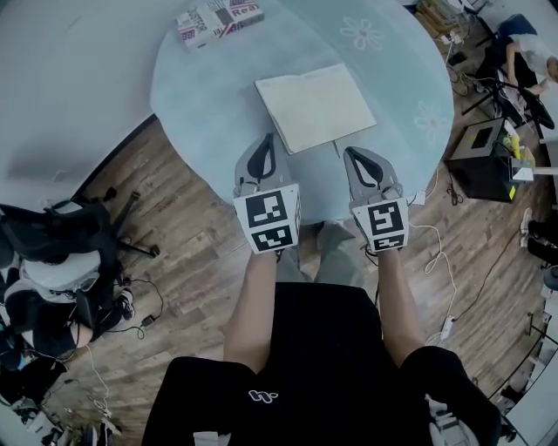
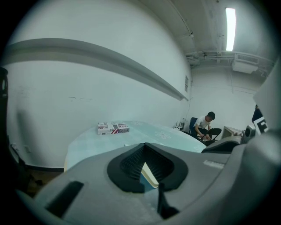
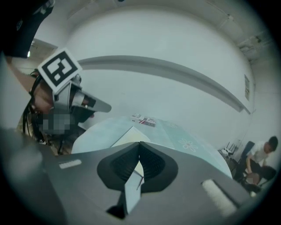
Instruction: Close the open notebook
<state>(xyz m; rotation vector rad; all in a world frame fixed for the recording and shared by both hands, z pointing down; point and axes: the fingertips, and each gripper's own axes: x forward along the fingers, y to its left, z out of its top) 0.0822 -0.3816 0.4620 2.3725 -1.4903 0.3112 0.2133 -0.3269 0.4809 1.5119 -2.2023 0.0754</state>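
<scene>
Notebook (image 1: 316,106) on table (image 1: 200,96) centre; box (image 1: 220,21) behind, far left; left tool (image 1: 264,152), right tool (image 1: 359,161) before notebook.

**Head count at the round table**

Here's the tally as it stands: one round table (image 1: 199,97), and on it one open notebook (image 1: 314,106) and one printed box (image 1: 218,21). Two grippers are up front, the left gripper (image 1: 268,139) and the right gripper (image 1: 350,153), and each carries one marker cube (image 1: 267,219), so two cubes. I count two flower prints (image 1: 362,33) on the cloth. There's one black office chair (image 1: 52,235) on the left, and one seated person (image 1: 527,57) in the far corner.
</scene>
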